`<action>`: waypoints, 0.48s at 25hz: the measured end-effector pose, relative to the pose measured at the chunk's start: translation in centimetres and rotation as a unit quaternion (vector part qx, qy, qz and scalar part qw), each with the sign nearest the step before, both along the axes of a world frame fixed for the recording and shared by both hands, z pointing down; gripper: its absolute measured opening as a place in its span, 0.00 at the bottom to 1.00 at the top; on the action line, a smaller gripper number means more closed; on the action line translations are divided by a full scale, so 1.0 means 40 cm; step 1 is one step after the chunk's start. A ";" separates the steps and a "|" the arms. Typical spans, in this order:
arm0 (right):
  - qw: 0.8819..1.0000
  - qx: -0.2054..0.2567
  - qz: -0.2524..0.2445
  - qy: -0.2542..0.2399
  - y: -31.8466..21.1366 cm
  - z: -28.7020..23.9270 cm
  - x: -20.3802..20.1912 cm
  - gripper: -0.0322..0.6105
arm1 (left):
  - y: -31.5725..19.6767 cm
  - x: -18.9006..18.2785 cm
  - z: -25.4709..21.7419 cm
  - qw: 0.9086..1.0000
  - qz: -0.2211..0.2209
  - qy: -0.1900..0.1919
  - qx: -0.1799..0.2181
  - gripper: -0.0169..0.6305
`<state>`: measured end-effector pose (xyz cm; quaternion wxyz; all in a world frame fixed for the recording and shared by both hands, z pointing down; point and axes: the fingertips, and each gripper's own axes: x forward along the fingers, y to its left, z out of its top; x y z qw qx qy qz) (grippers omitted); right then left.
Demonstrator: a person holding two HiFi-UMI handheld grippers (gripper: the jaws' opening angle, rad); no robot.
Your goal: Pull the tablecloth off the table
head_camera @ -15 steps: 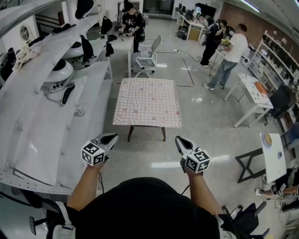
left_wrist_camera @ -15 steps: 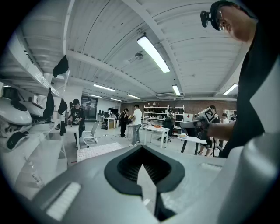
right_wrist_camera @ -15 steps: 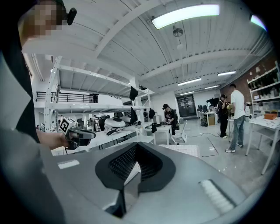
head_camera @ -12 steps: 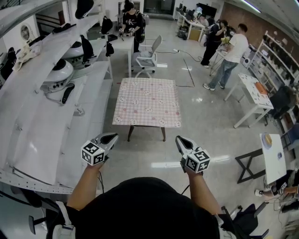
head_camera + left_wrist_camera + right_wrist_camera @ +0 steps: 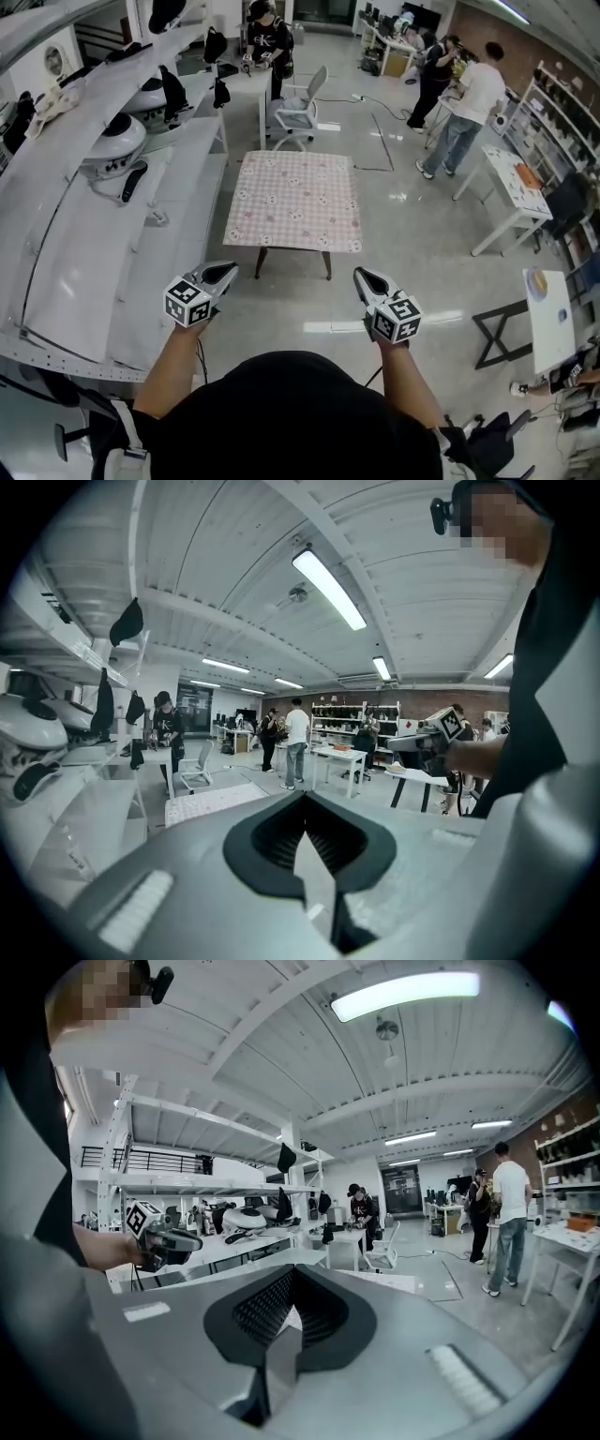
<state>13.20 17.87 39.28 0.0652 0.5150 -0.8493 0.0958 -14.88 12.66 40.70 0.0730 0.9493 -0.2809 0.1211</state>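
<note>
A small table carries a pink checked tablecloth (image 5: 295, 202) that hangs over its near edge. It stands on the floor some way ahead of me. My left gripper (image 5: 220, 275) and right gripper (image 5: 366, 279) are held in the air short of the table, well apart from the cloth and pointing towards it. Both are shut with nothing between their jaws. The left gripper view shows its closed tips (image 5: 305, 808) with the cloth (image 5: 211, 803) beyond at the left. The right gripper view shows its closed tips (image 5: 292, 1279) in the same way.
Long white shelving (image 5: 103, 216) with helmets runs along the left of the aisle. A white office chair (image 5: 298, 111) stands behind the table. White tables (image 5: 511, 187) and a black trestle (image 5: 502, 328) are at the right. Several people stand at the back.
The head view has shifted slightly. The grippers and the table keep their places.
</note>
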 end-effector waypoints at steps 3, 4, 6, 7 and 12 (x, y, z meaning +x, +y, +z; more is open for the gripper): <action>1.000 0.000 -0.002 0.005 -0.003 0.005 0.017 0.10 | 0.000 0.015 -0.001 1.000 -0.004 -0.002 0.001 0.03; 1.000 0.000 -0.003 0.006 -0.004 0.005 0.022 0.10 | -0.001 0.020 -0.002 1.000 -0.006 -0.003 0.002 0.03; 1.000 0.001 -0.006 0.009 -0.006 0.004 0.034 0.12 | -0.004 0.031 -0.002 1.000 -0.011 -0.003 0.002 0.03; 1.000 0.002 -0.008 0.010 -0.007 0.004 0.041 0.15 | -0.004 0.037 -0.002 1.000 -0.013 -0.003 0.002 0.04; 1.000 0.005 -0.014 0.020 -0.016 0.002 0.071 0.30 | -0.017 0.067 0.004 1.000 -0.025 -0.005 -0.005 0.19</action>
